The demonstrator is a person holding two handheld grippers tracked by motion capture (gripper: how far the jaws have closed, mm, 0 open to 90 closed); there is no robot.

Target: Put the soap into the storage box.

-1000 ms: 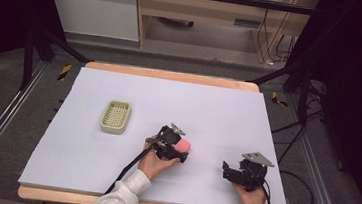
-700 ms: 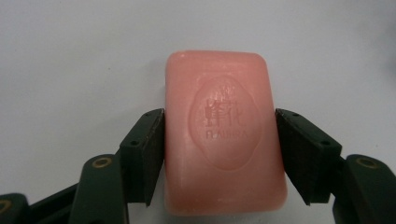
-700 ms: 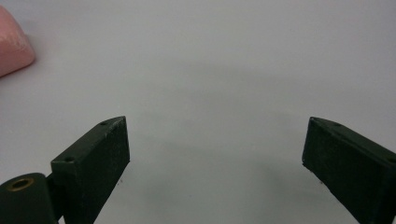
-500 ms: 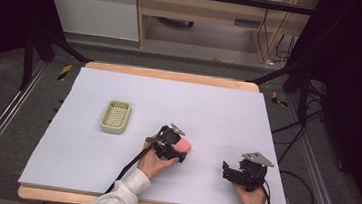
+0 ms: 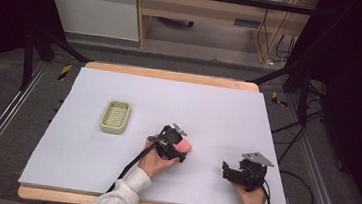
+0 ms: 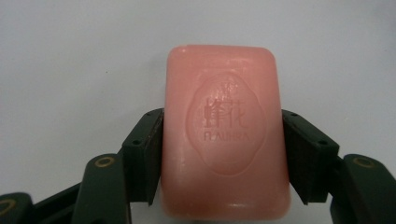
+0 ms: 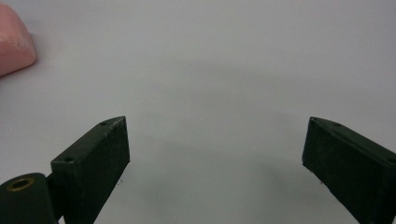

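A pink bar of soap with a stamped oval mark lies flat on the white table sheet. My left gripper is shut on it; the jaws have just been closing, and both pads now press the bar's long sides. In the high view the soap shows at the tip of the left gripper, just right of the table's middle. My right gripper rests near the front right, open with nothing between its jaws. A corner of the soap shows at the upper left of the right gripper view.
A pale green slatted soap dish sits on the sheet to the left of the left hand. Black cables trail from both grippers toward the front edge. Dark stand legs and a wooden shelf stand beyond the table's far edge.
Both hands stay where they were and the soap stays between the left jaws. No other difference is visible from the high view.
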